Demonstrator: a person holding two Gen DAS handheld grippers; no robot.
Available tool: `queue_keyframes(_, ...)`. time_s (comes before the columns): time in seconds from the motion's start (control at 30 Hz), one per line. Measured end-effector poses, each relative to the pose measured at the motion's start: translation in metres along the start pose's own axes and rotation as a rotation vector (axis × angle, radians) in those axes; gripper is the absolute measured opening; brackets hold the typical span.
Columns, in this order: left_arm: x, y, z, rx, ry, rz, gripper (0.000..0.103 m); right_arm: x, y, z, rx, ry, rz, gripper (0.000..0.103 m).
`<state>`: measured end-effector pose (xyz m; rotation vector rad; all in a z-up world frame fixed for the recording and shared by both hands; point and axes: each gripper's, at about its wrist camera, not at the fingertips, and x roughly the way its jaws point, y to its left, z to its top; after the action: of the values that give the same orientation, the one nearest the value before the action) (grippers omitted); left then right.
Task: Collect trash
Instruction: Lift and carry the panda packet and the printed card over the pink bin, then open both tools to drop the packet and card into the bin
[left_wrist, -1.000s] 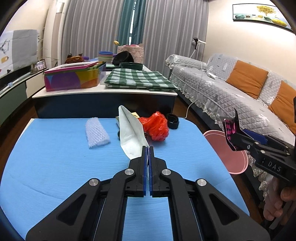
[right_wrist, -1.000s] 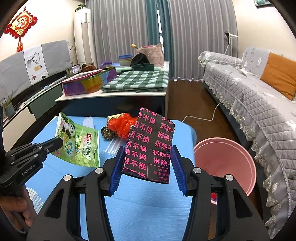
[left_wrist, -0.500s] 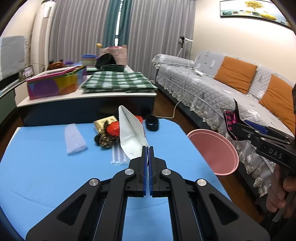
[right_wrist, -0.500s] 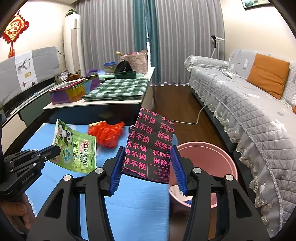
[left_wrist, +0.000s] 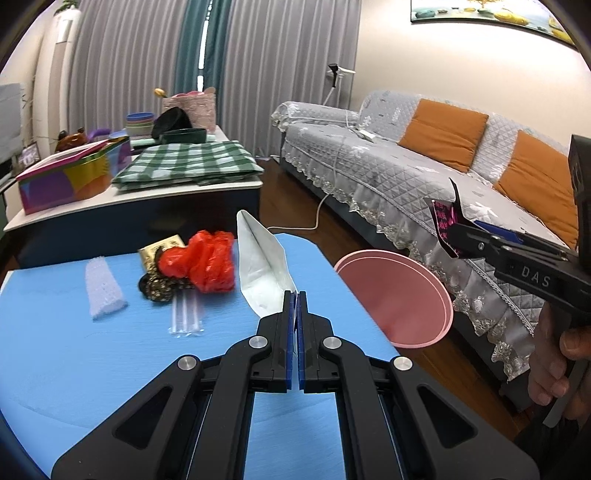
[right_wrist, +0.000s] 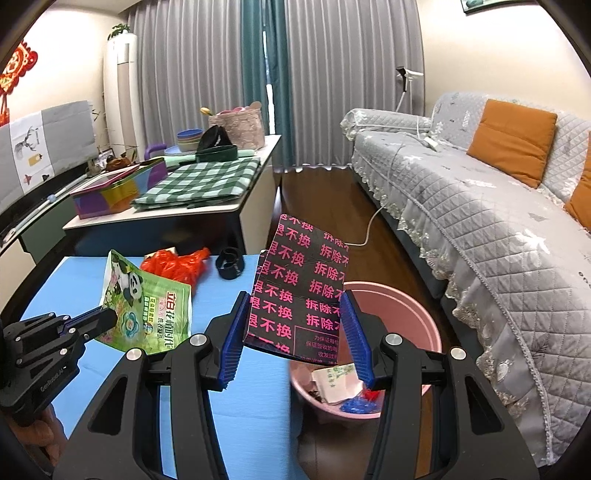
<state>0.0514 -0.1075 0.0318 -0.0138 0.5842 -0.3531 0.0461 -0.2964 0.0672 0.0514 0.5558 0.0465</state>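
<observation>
Your right gripper (right_wrist: 295, 334) squeezes the black pouch (right_wrist: 301, 291) (stood tall); the pink bin (right_wrist: 400, 306) waits below-right, nearer than your left gripper (left_wrist: 295, 321), pinching the green pouch (right_wrist: 147, 299).

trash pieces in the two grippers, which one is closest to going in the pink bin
The black packet with pink writing in the right gripper hangs at the pink bin rim. The green panda bag in the left gripper is over the blue table.
</observation>
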Motion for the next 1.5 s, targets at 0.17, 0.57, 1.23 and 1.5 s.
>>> queue_keyframes(0.17,0.011,-0.012,0.005,0.007,0.018,-0.028,0.001,-0.001,-0.013,0.006,0.011,-0.01,-0.02,0.05)
queue_keyframes(0.57,0.042,-0.04,0.03,0.019,0.024,-0.074,0.001,0.01,-0.053,0.016,0.081,-0.009,-0.079,0.05)
queue_keyframes(1.23,0.116,-0.081,0.049,0.05,0.072,-0.128,0.001,0.053,-0.097,0.02,0.17,0.035,-0.153,0.05)
queue_keyframes(1.5,0.139,-0.092,0.047,0.062,0.097,-0.151,0.001,0.069,-0.104,0.017,0.183,0.056,-0.154,0.05)
